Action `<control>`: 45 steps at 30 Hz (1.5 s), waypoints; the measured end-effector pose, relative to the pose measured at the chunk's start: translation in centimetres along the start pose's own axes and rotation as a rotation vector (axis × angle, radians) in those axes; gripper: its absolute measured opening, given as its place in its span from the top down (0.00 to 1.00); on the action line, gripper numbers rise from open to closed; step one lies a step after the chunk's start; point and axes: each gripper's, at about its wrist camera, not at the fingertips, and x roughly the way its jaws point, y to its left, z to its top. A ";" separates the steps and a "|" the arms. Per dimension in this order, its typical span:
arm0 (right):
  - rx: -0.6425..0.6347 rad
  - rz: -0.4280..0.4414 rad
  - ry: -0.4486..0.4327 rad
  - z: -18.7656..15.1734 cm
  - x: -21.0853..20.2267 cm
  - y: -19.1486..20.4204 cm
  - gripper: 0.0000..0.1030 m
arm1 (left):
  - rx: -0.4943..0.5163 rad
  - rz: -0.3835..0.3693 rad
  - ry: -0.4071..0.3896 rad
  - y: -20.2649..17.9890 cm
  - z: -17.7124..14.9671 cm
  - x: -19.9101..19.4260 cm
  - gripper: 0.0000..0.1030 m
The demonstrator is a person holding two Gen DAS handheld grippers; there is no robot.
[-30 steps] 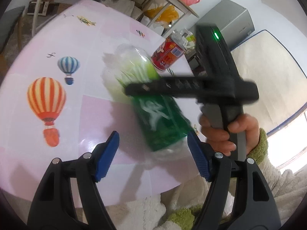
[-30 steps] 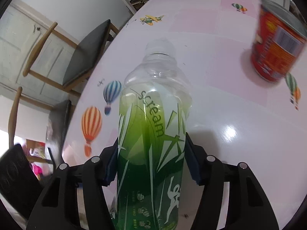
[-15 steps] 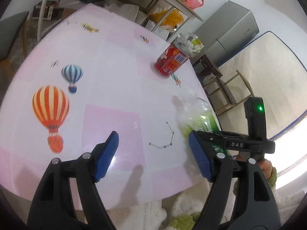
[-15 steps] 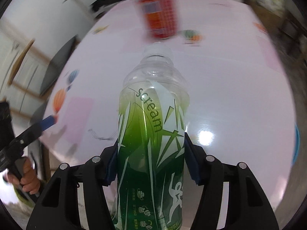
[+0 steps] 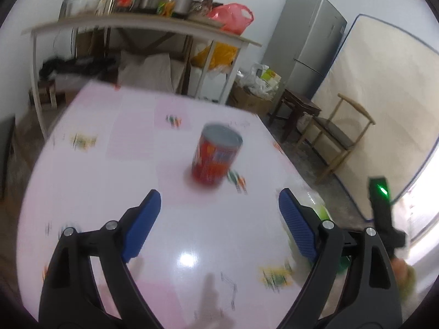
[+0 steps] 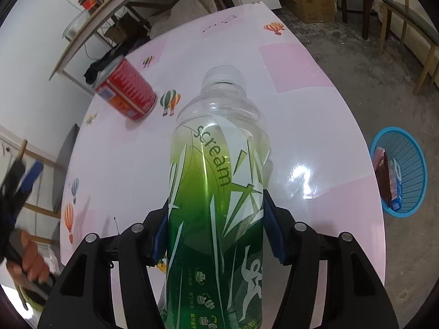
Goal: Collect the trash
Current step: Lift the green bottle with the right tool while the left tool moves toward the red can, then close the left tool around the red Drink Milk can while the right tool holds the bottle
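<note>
Clamping the green bottle [image 6: 216, 192] at mid-body, the right hand-held gripper [image 6: 216, 235] has both blue pads pressed on the label, with the open neck pointing away from the camera over the desk [image 6: 315, 142]. The bottle looks empty and uncapped, so it should be light; thin plastic like this gives under pressure and its glossy sleeve is slick, which makes the wide labelled middle (where it is held) a sounder hold than the narrow neck.

The red can [image 5: 216, 155] stands upright on the pink desk, straight ahead of the left hand-held gripper [image 5: 219, 227] and well apart from it. That gripper's jaws have just been opening and stand wide with nothing between them. The can is probably stiff and light if empty; its round wall suits a grip across the middle, though smooth metal may slip.

On the floor off the desk's right edge sits a blue basket [image 6: 411, 148] with 1 or 2 packets already in it, likely where the bottle belongs. Farther off stand a chair [image 5: 337, 134] and a fridge [image 5: 307, 41].
</note>
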 end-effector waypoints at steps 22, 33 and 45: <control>0.030 0.093 -0.012 -0.4 -0.2 -1.2 0.44 | 0.124 0.109 0.190 -3.3 5.8 12.4 0.41; 0.023 0.083 -0.009 -0.3 -0.6 -1.1 0.44 | 0.068 0.072 0.146 -1.4 -2.4 2.5 0.41; 0.003 0.054 0.001 -0.1 -0.3 -0.1 0.44 | 0.014 0.032 0.248 -0.2 -7.9 -2.3 0.28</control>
